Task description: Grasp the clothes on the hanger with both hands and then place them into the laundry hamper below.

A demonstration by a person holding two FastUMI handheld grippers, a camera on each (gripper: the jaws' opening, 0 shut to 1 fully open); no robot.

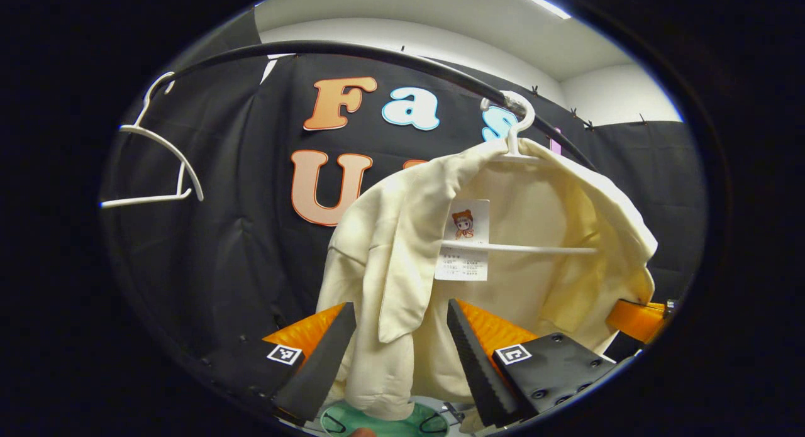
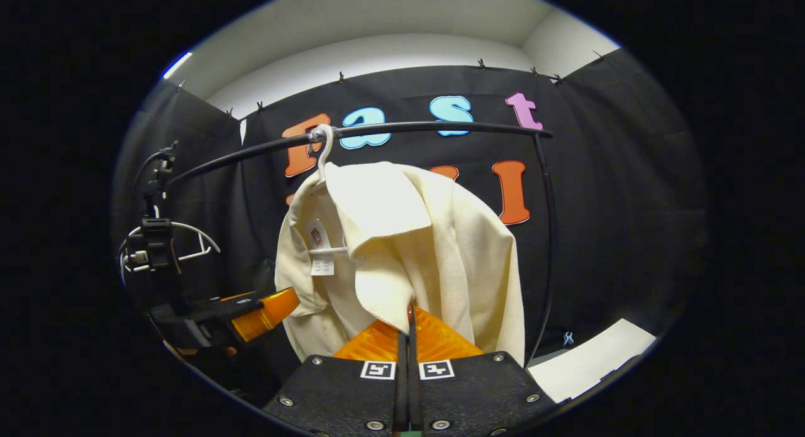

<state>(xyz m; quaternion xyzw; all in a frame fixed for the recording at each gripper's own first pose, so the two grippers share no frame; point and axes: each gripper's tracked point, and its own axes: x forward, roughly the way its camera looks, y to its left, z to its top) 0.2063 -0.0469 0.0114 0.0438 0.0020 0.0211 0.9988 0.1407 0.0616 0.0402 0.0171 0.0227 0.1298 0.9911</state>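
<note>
While on its hanger: cream jacket (image 1: 503, 236) hangs from the black rail (image 1: 352, 50).
Left gripper (image 1: 399, 355): spread wide, front panel between the fingers, not pinched.
Right gripper (image 2: 409, 336): clamped on the jacket's front edge.
Hamper (image 1: 383, 421): green rim below the hem.

- Black cloth wall (image 2: 604, 192) hangs on all sides of the booth, creased, pinned along its top edge by small dark clips (image 2: 341, 78).
- Above the cloth: plain white room wall (image 2: 377, 53), meeting a white ceiling (image 2: 390, 16).
- Strip light (image 1: 534, 0) on the ceiling, lit, seen at the top edge of the left gripper view.
- Black rail (image 2: 440, 129) runs across in front of the cloth; at its right end it turns down into an upright post (image 2: 550, 248).
- Empty white hanger (image 1: 160, 166) on the rail's left end.
- Pale flat surface (image 2: 591, 361) low at right, beside the post's foot; cannot tell what it is.
</note>
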